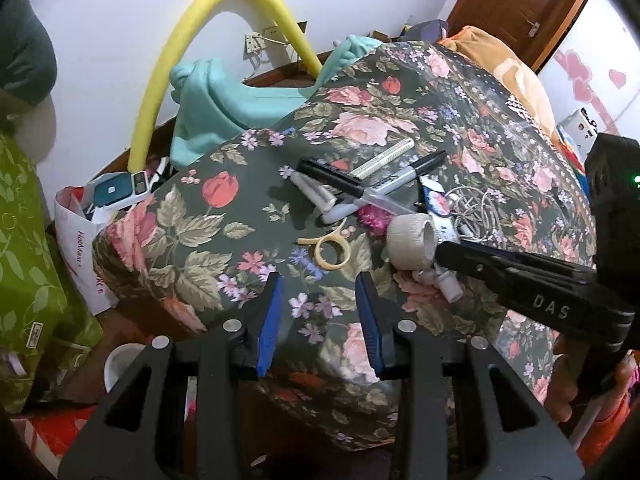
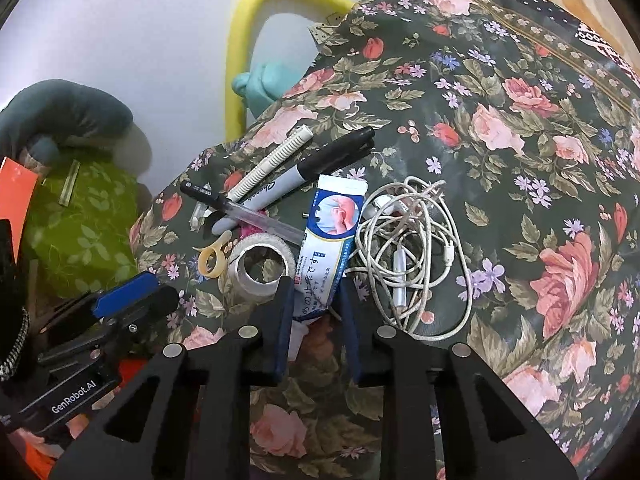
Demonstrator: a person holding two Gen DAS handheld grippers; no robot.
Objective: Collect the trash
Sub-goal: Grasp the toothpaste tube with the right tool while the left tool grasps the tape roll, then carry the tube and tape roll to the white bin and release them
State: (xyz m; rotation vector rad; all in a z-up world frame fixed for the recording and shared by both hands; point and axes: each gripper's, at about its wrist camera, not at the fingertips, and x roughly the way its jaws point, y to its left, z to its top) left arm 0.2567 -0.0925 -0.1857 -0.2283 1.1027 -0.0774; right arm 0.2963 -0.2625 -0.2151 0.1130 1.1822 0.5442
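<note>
On a floral bedspread (image 2: 500, 128) lies a clutter pile: a white and blue paper packet (image 2: 328, 236), a white tape roll (image 2: 260, 268), a small yellowish ring tab (image 2: 212, 260), pens and markers (image 2: 288, 180) and a tangled white cable (image 2: 416, 248). My right gripper (image 2: 314, 296) is open, its fingers on either side of the packet's near end. My left gripper (image 1: 318, 292) is open and empty, just short of the ring tab (image 1: 330, 250). The tape roll (image 1: 412, 246) and the right gripper's finger (image 1: 500, 266) show in the left wrist view.
A yellow foam tube (image 1: 256, 12) arches against the wall. A teal cloth (image 1: 208, 104) lies behind the bed. A white bag (image 1: 86, 248) with boxes stands at the bed's left. A green leaf-pattern cushion (image 2: 84, 224) lies at left.
</note>
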